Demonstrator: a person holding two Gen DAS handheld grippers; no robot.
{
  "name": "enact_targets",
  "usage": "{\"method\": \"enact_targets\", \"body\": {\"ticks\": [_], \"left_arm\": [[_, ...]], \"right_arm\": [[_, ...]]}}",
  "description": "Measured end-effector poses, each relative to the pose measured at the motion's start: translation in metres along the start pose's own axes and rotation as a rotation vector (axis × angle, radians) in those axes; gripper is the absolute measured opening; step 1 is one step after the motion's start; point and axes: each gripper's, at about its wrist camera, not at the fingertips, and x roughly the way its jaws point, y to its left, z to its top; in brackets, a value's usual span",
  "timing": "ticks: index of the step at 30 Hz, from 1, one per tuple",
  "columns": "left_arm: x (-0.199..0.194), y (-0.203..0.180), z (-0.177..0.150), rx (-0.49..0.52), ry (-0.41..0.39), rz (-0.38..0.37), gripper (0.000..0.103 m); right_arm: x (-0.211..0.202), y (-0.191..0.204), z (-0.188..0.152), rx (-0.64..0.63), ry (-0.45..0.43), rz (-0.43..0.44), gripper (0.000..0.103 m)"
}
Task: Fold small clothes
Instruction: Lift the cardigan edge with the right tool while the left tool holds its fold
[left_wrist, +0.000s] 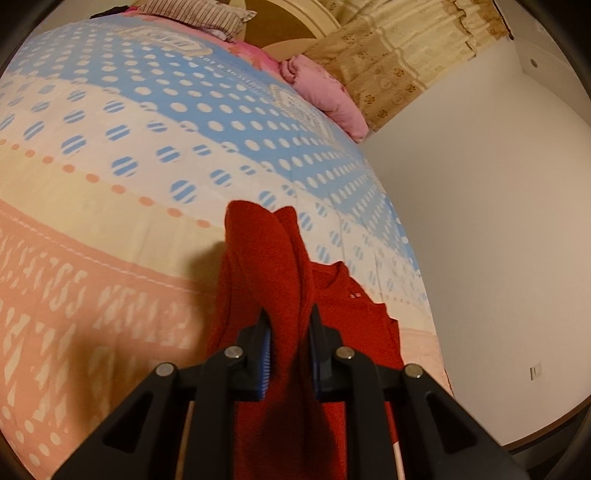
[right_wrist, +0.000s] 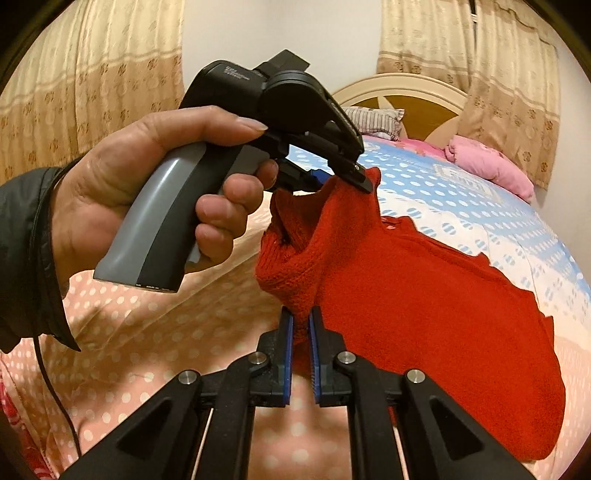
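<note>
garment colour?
Solid red knit sweater, clearest in the right wrist view.

A red knitted garment (right_wrist: 424, 295) is seen raised off a dotted bedspread (right_wrist: 480, 206). In the right wrist view, a bunched ribbed fold of it stands at the centre, and the flatter body is spread toward 4 o'clock, hanging at a slant over the bed. One gathered tip is lifted toward 12 o'clock. In the left wrist view, two thick upright folds (left_wrist: 273, 258) are seen at centre, with the flat remainder trailing toward 4 o'clock. Its lower edge cannot be made out.
</note>
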Motion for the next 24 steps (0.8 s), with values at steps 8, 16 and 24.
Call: {"method": "enact_targets", "body": {"ticks": [8, 16, 24], "left_arm": [[0.01, -0.039, -0.001, 0.047, 0.004, -0.021, 0.017], [0.026, -0.08, -0.007, 0.103, 0.016, -0.047, 0.017], [0.043, -0.112, -0.016, 0.145, 0.038, -0.064, 0.017]], "right_arm": [[-0.022, -0.022, -0.011, 0.092, -0.045, -0.009, 0.007], [-0.042, -0.043, -0.023, 0.163, -0.071, -0.049, 0.007], [-0.059, -0.068, -0.034, 0.242, -0.096, -0.069, 0.007]]}}
